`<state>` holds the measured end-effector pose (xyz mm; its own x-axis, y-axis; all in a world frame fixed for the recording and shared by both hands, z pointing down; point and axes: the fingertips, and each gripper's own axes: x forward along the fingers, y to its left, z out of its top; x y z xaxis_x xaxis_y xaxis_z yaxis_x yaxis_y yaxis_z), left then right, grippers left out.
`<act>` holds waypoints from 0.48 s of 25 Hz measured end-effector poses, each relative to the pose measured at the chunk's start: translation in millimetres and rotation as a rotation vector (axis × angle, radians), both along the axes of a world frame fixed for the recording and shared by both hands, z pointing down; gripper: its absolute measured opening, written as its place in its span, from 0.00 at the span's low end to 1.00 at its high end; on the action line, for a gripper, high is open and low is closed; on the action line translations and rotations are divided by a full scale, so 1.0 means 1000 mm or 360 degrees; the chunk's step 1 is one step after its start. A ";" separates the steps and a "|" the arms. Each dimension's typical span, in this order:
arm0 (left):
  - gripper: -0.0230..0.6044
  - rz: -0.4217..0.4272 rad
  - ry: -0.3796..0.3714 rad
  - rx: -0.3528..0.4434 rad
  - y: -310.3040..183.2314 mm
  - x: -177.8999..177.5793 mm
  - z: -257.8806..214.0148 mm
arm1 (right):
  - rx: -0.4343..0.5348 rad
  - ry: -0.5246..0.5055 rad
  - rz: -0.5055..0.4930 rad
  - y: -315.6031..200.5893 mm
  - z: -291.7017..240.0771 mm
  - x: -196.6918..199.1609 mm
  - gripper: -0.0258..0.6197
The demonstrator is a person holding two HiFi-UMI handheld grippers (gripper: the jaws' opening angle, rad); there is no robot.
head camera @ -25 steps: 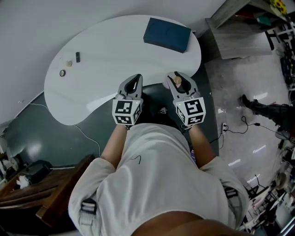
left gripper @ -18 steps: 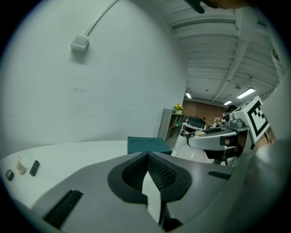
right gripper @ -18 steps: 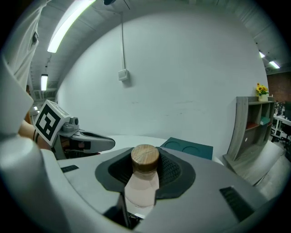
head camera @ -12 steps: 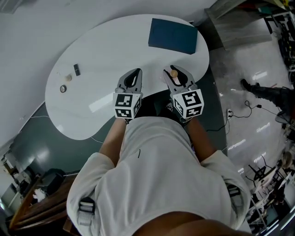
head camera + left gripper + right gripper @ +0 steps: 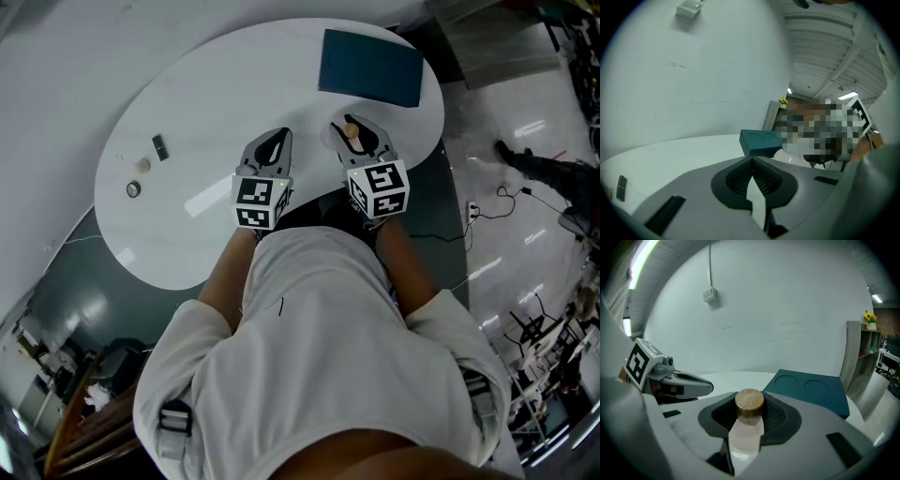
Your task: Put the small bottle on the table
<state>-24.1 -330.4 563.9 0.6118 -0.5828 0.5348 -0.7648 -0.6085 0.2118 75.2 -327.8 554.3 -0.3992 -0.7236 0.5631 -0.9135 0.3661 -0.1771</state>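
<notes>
One small bottle (image 5: 746, 434) upright in right claw (image 5: 750, 409)

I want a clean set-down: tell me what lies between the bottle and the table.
Nothing visible. The right gripper holds the bottle above bare table. The box lies farther back to the right, and the small items lie far left.

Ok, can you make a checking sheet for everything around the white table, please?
Surface: white table, curved and glossy.
Job's things: small bottle with a wooden lid, upright between the right gripper's jaws, not set down.
Clutter: dark teal box at the far right end; small bits at the left end, too small to name.
Grippers: left gripper shut, empty; right gripper shut on the small bottle.
Cables: black cable on the floor at right; white cord at left.
Surroundings: shiny floor; shelf unit.
</notes>
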 end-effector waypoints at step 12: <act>0.06 -0.0006 -0.0031 -0.0080 -0.015 -0.015 0.037 | -0.0109 0.0046 -0.0029 -0.038 0.047 -0.020 0.23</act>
<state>-39.4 -345.6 600.6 0.5989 -0.5572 0.5752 -0.7713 -0.5944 0.2274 55.3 -366.3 601.7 -0.3948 -0.6759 0.6224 -0.9119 0.3707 -0.1759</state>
